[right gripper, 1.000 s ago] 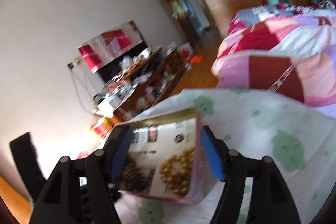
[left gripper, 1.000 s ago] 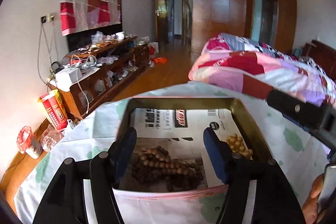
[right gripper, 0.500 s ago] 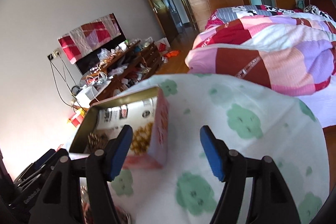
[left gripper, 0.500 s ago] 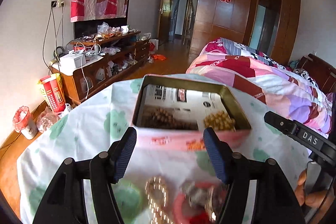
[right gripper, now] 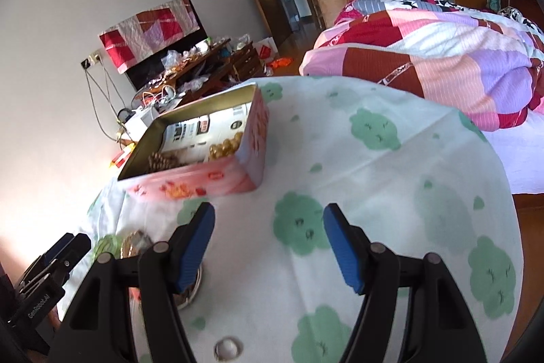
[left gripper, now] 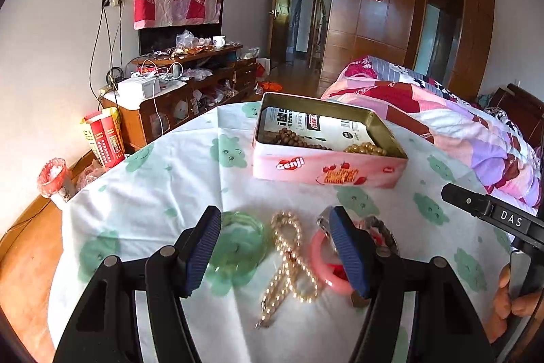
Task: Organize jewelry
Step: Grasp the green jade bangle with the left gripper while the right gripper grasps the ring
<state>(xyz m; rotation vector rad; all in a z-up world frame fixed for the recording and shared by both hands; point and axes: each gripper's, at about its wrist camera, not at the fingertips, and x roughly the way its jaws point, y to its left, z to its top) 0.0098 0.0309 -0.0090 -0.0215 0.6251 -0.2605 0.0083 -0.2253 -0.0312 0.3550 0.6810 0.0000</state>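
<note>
A round table covered by a white cloth printed with green tree shapes (left gripper: pixel 176 179) fills the lower part of both views. Beyond it on the right lies a bed under a patchwork quilt of pink, red and purple (left gripper: pixel 452 128), and against the far wall on the left stands a cluttered dark wooden cabinet (left gripper: pixel 190 84).

On the cloth sits an open rectangular pink biscuit tin with a gold-coloured inside (left gripper: pixel 326 170), lined with printed paper. In it lie a string of dark brown wooden beads (left gripper: pixel 295 138) towards the left and a cluster of gold-coloured beads (left gripper: pixel 365 148) towards the right.

The left gripper (left gripper: pixel 277 252), black with blue ribbed pads, hangs above the near part of the table with its jaws spread wide and nothing between them. The right gripper (right gripper: pixel 268 244) is likewise wide apart and empty, over bare cloth to the right of the tin.

Below the left gripper, well apart from the tin, the loose jewelry rests on the cloth: a translucent green glass bangle (left gripper: pixel 238 247) at the left, a looped gold-coloured bead chain (left gripper: pixel 289 264) in the middle, and a pink bangle (left gripper: pixel 326 264) partly hidden behind the right pad, with a darker beaded piece beside it that is too hidden to identify. In the right wrist view a small silver ring (right gripper: pixel 228 346) lies on the cloth near the bottom edge.
</note>
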